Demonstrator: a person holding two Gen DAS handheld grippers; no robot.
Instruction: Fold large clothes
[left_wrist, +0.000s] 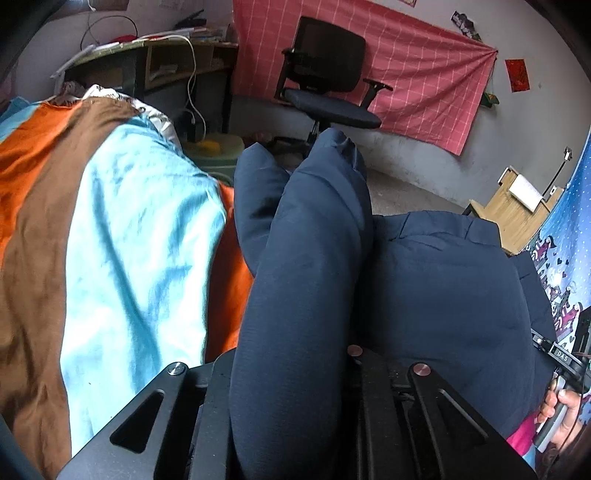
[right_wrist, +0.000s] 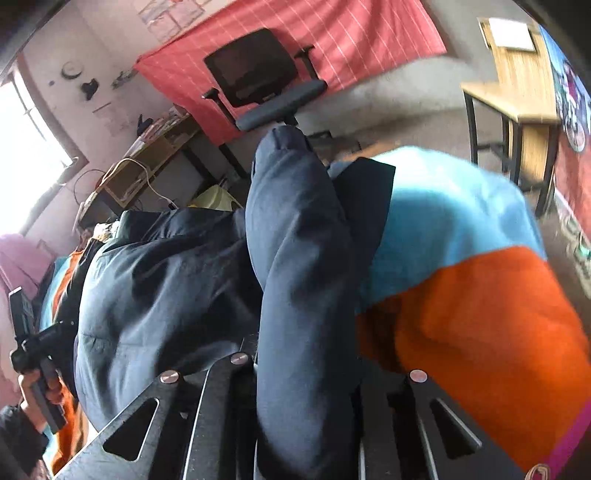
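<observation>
Left claw and right claw, each clenched on a fold of the navy garment, which runs from bottom centre to mid-frame in both views. Its bulk lies on the bed between them, equally near both hands.

grey wall; pink checked cloth; black office chair; wooden desk; bright window

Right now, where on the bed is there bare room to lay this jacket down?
Left of the navy jacket, the striped bedspread lies bare across its light blue and brown bands. The right side is crowded by the jacket's bulk, and both the left gripper and right gripper are full.
</observation>
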